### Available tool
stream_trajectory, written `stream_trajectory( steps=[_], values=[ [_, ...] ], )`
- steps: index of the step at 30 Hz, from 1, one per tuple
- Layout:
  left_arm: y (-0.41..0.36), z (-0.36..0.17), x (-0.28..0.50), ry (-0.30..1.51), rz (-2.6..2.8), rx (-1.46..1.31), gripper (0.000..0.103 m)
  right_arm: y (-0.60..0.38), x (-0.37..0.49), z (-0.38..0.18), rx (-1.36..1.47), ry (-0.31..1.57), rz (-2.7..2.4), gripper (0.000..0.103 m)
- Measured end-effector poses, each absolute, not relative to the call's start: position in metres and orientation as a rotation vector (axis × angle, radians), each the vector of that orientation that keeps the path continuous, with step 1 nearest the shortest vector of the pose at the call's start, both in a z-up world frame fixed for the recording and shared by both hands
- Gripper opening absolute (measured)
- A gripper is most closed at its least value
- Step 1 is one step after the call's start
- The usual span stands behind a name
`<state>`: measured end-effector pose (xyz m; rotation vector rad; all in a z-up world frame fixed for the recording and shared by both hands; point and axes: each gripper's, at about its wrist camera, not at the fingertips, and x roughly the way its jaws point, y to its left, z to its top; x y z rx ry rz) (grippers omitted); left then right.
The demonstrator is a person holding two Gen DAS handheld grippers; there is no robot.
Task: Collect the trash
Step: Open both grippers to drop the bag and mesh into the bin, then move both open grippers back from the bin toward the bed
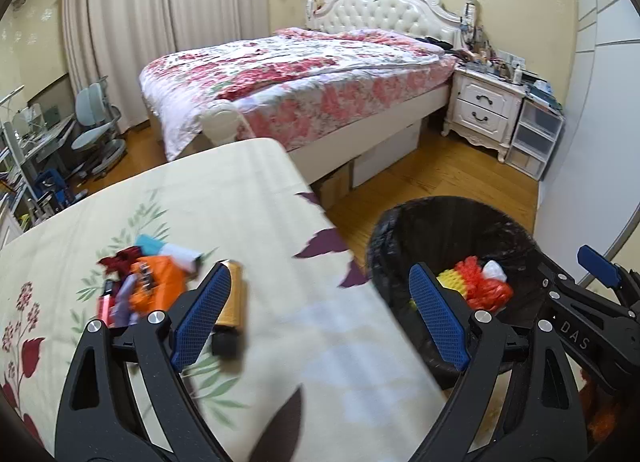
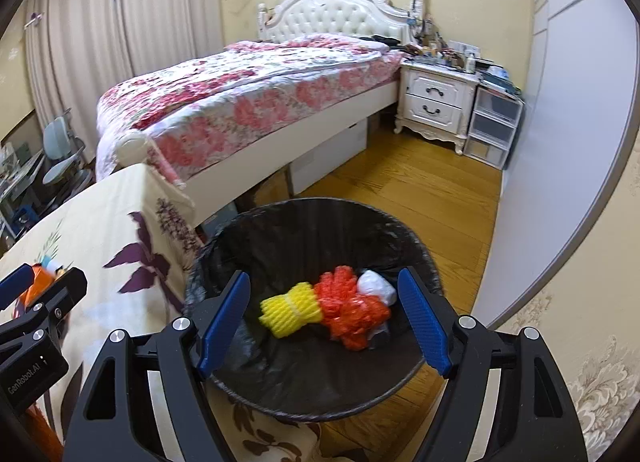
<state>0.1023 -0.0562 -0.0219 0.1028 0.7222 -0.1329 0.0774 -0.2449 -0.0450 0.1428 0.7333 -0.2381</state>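
Left hand-held gripper (image 1: 320, 314) is hovering wide open, empty, over the floral-cloth worktop (image 1: 328, 342). Gold cylindrical can (image 1: 232, 298) is lying flat, long axis pointing away from the camera. Right hand-held gripper (image 2: 324, 318) is gaping empty above the black-lined round bin (image 2: 304, 230).

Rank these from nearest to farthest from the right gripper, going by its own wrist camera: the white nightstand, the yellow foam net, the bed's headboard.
From the right gripper:
1. Yellow foam net, in the bin just ahead.
2. White nightstand, across the floor, right.
3. Headboard, against the far wall.
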Motion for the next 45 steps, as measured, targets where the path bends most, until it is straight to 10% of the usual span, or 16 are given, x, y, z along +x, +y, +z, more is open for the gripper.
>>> stream_trajectory(
  steps=[29,45],
  values=[
    [0.128,-0.036,0.085,0.803,0.160,-0.033,0.088,-0.115,0.090,-0.046,0.025,0.770,0.011,0.074],
    [0.130,-0.054,0.111,0.889,0.079,-0.048,0.056,-0.100,0.105,-0.054,0.016,0.795,0.030,0.074]
  ],
)
